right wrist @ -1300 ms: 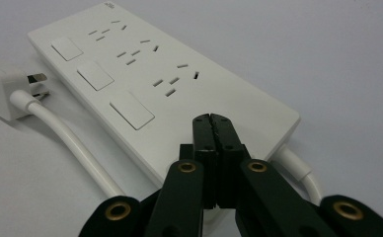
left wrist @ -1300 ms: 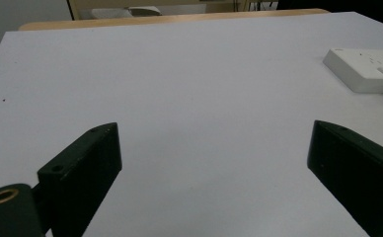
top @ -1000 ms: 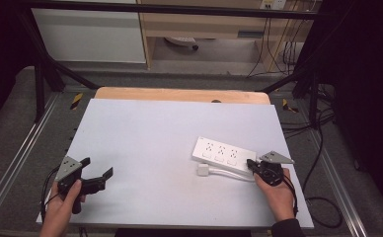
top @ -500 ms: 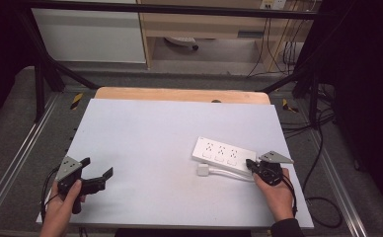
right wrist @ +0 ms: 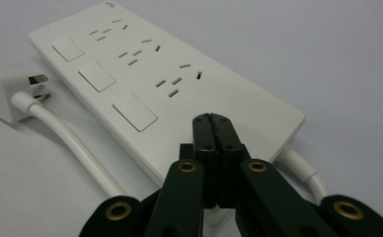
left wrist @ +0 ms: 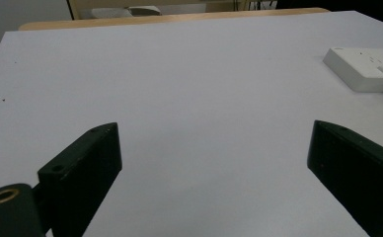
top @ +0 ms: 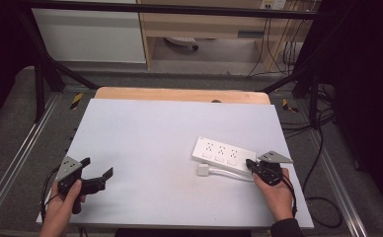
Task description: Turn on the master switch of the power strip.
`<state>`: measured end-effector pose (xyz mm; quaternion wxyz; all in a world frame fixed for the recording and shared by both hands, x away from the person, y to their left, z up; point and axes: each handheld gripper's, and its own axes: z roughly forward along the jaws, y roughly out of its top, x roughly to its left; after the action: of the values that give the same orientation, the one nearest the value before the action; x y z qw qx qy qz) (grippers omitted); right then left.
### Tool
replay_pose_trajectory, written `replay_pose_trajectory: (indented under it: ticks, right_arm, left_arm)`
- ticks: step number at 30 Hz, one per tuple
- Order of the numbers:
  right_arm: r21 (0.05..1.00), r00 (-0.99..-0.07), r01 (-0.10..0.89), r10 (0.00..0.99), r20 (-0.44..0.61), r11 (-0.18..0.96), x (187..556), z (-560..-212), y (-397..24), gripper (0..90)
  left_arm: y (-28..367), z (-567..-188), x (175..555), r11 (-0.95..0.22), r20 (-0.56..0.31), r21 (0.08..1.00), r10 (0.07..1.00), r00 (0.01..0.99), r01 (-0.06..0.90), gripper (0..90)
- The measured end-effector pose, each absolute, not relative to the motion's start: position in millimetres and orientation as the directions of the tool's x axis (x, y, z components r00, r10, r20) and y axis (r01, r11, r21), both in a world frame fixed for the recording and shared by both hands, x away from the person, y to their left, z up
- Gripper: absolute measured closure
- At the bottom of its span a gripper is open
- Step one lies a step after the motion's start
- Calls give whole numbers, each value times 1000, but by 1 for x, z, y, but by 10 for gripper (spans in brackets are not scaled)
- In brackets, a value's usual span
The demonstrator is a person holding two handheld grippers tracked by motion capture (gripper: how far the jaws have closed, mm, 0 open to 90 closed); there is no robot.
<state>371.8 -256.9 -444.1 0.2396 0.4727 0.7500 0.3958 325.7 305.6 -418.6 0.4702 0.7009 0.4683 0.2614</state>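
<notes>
white power strip [top: 223, 154] lies right of centre on the table [top: 145, 128], its plug [top: 203, 170] just beside its near edge. right gripper [top: 251, 163] is pressed together, empty, at strip's right end. left gripper [top: 99, 176] is spread wide, near-left, well apart.

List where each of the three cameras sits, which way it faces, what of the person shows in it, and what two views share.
High view: above the person's side, looking forward and down on the table; both hands, left gripper and right gripper show.
Left gripper view: rides the left gripper, looking across the bare table between its wide-apart jaws.
Right gripper view: rides the right gripper, looking past its closed jaws at the power strip and plug.
Shared: the power strip lies in all three views.
</notes>
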Motion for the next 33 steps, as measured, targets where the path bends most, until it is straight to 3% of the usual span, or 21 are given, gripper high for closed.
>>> replay_pose_trajectory:
  ticks: [33]
  right_arm:
    - [814,-440,522,898,3,253,372,-444,-256,900]
  left_arm:
    - [305,-419,326,-123,-71,901,903,423,416,66]
